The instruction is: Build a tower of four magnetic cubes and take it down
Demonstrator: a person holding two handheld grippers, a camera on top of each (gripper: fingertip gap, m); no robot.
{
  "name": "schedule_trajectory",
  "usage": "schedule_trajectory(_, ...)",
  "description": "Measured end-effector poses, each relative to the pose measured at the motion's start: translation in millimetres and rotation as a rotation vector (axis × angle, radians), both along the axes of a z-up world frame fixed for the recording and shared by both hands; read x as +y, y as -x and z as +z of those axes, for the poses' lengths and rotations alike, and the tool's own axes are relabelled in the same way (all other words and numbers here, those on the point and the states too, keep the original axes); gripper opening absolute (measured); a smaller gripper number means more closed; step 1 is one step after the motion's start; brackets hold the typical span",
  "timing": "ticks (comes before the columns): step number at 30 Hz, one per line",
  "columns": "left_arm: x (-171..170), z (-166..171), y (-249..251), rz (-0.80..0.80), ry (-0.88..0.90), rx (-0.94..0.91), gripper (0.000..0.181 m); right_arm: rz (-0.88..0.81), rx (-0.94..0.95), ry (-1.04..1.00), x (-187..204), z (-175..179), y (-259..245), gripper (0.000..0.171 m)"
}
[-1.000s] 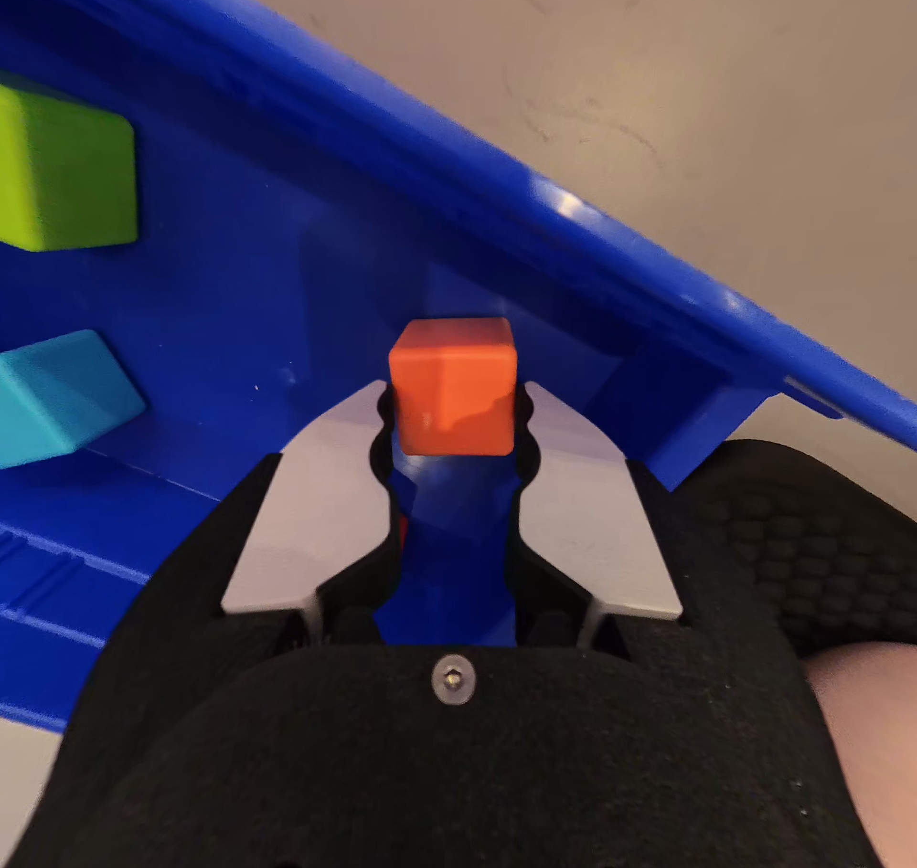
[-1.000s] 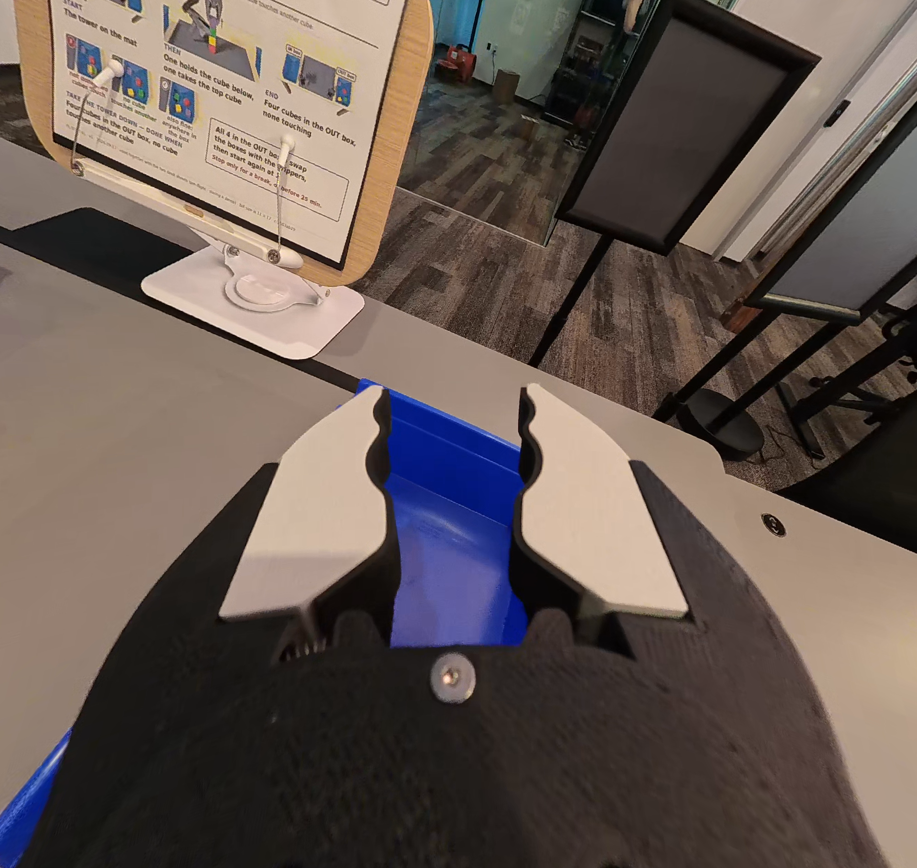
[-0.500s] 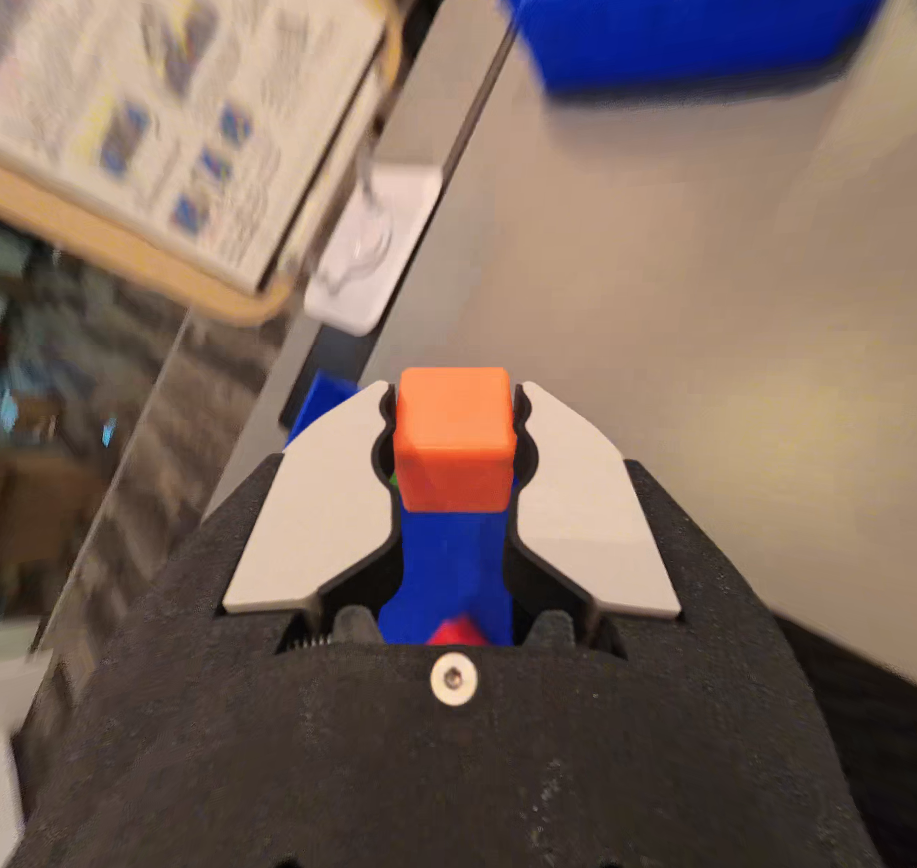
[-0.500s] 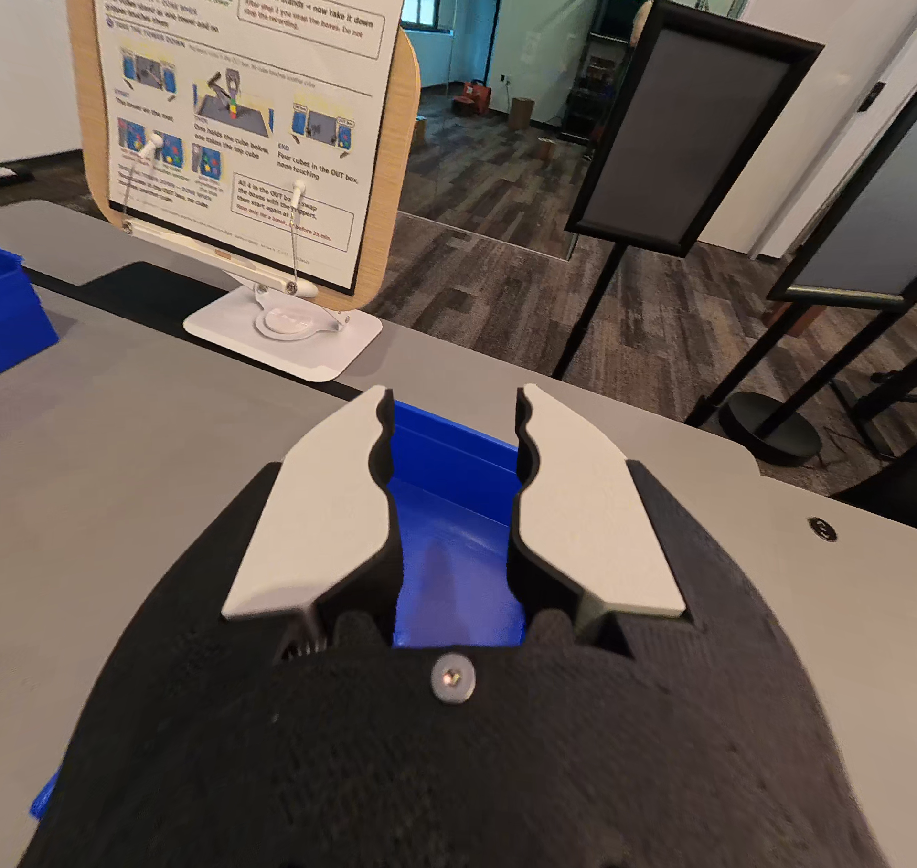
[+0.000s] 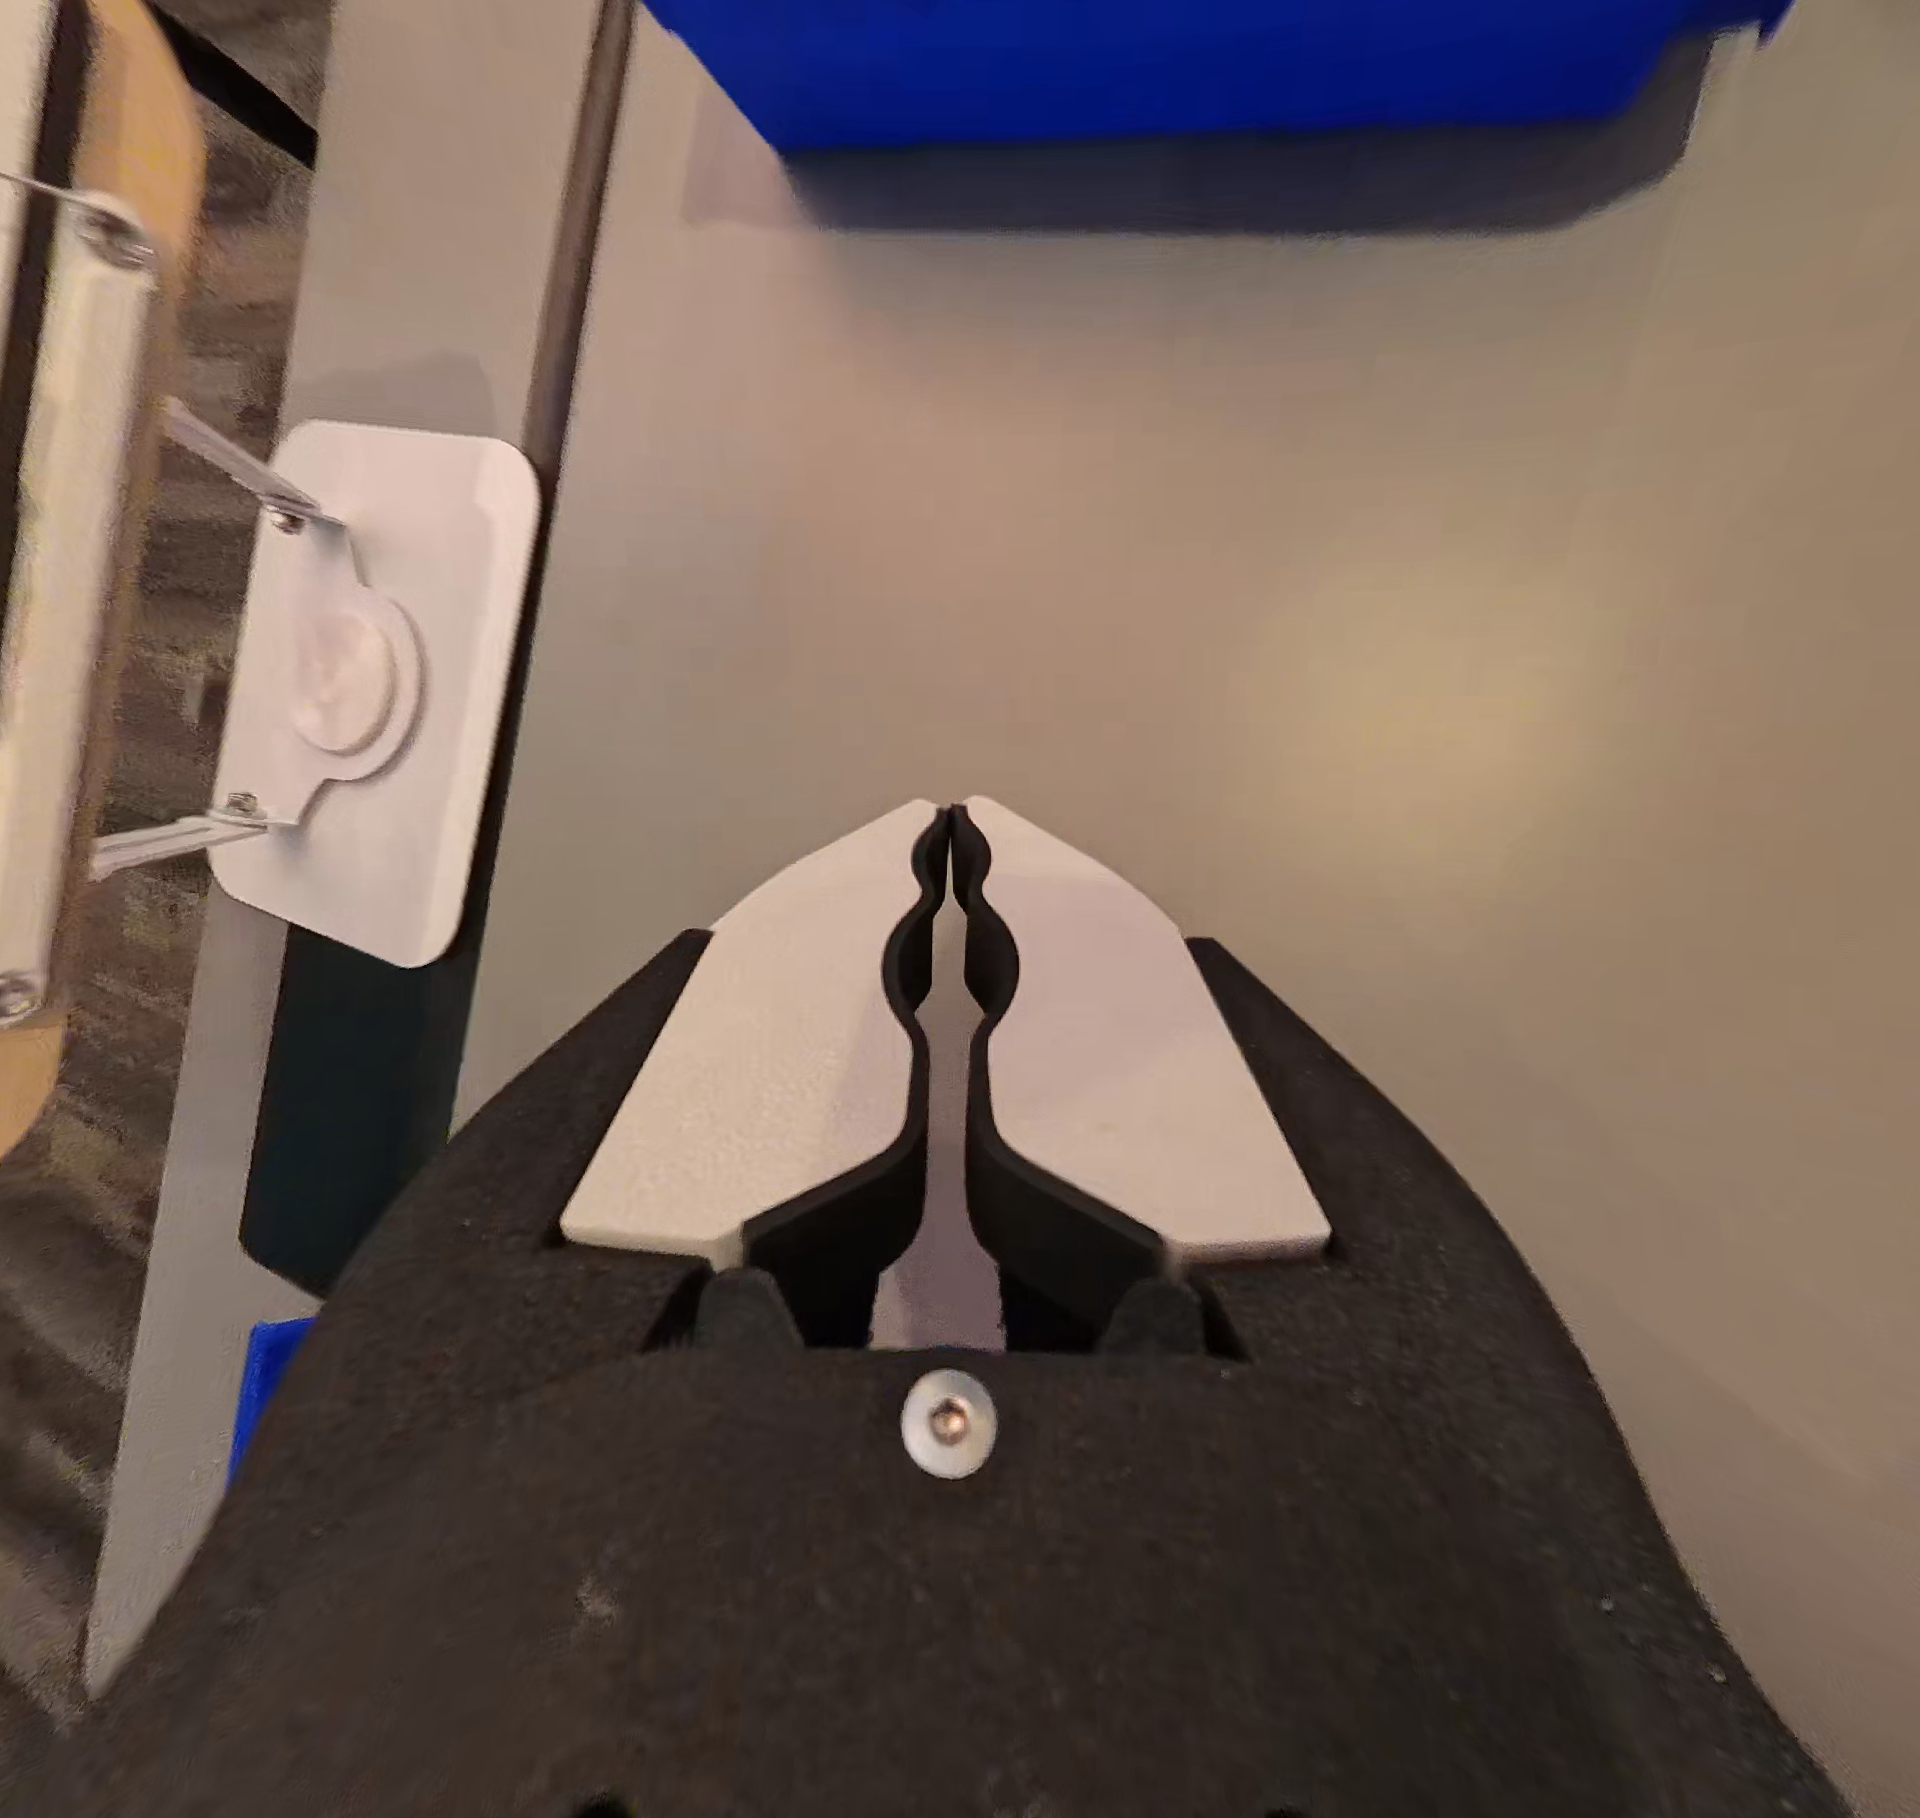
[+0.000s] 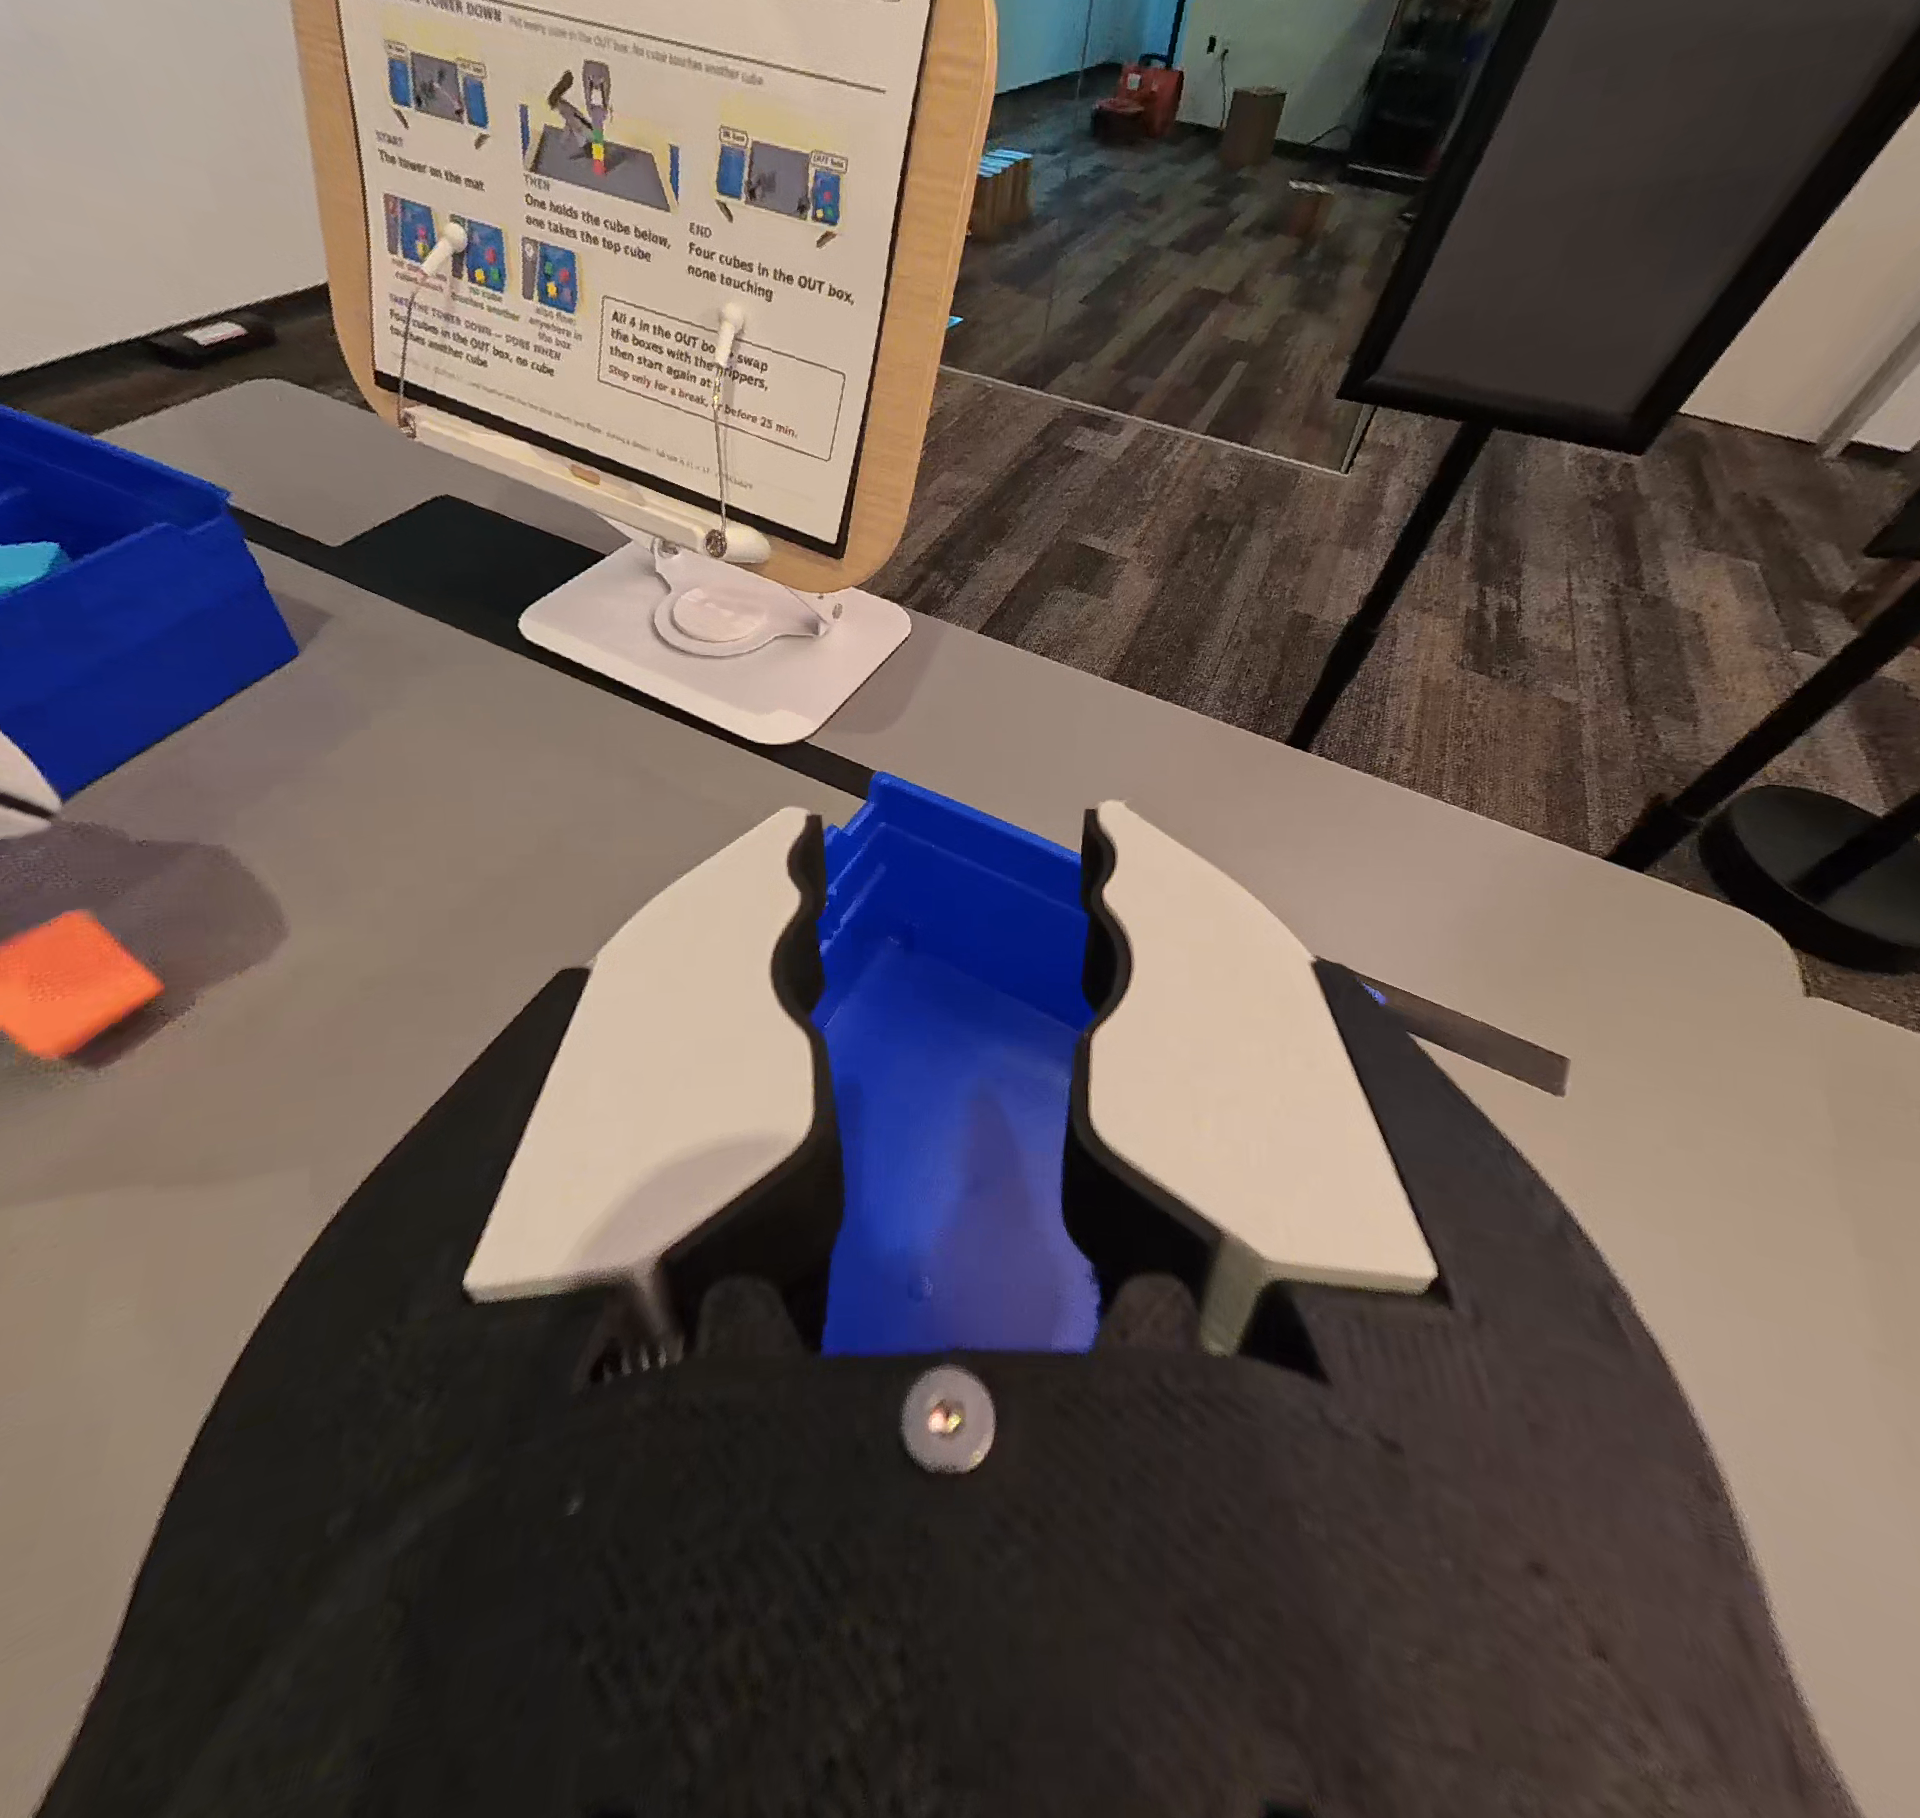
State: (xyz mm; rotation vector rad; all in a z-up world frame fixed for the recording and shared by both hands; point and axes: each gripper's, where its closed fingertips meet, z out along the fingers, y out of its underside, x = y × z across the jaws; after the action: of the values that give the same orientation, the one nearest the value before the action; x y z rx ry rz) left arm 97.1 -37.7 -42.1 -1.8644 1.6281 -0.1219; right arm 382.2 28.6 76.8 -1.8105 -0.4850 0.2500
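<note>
Left wrist view: your left gripper (image 5: 952,812) is closed tip to tip with nothing between its fingers, and it hangs over the bare grey table (image 5: 1351,542). It points toward a blue box (image 5: 1195,12) at the far side, with the white base of the instruction stand (image 5: 374,698) off to its left. No cube shows in this view. As the tower appears not yet begun, the step in hand reads as seating the first cube. To do it well, confirm that the cube lies flat and square on the table, well clear of both boxes. Part the fingers before you go for the next cube.

Right wrist view: your right gripper (image 6: 948,833) is spread wide and empty. It is poised above a second blue box (image 6: 956,937), whose floor shows between the fingers. It tips gently downward and faces the instruction sheet (image 6: 623,210) on its stand. The orange cube (image 6: 73,984) lies on the table well to the left, blurred, and whether it sits flat cannot be told. A turquoise block (image 6: 31,558) rests in the far-left box (image 6: 135,615). Keep this gripper still and clear until a cube needs steadying.
</note>
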Motion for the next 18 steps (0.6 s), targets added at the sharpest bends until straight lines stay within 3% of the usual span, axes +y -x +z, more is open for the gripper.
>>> schedule_trajectory(3,-3.3,11.5,5.1,0.015,0.052,-0.062,0.002,0.029,-0.005,0.036,2.2,-7.9,5.1,0.049)
schedule_trajectory(5,-12.9,7.5,13.1,-0.021,0.093,-0.023,0.023,0.042,-0.018,0.057,3.3,-13.9,6.2,0.049)
schedule_trajectory(6,-16.2,4.5,16.5,-0.050,0.081,-0.002,0.026,0.042,-0.021,0.065,4.1,-15.9,5.4,0.049)
schedule_trajectory(8,-27.9,-7.9,21.4,-0.103,0.089,0.043,0.053,0.040,-0.012,0.073,5.2,-17.6,3.6,0.049)
schedule_trajectory(10,-41.8,-28.6,28.3,-0.059,0.197,0.119,0.066,0.044,0.001,0.077,5.5,-17.5,2.8,0.049)
schedule_trajectory(13,-58.1,-54.5,21.3,0.059,0.285,0.138,0.070,0.040,0.000,0.089,5.7,-19.0,-0.1,0.050)
schedule_trajectory(18,-49.4,-89.3,27.3,0.153,0.075,0.327,0.070,0.046,0.011,0.099,5.1,-20.0,-2.4,0.050)
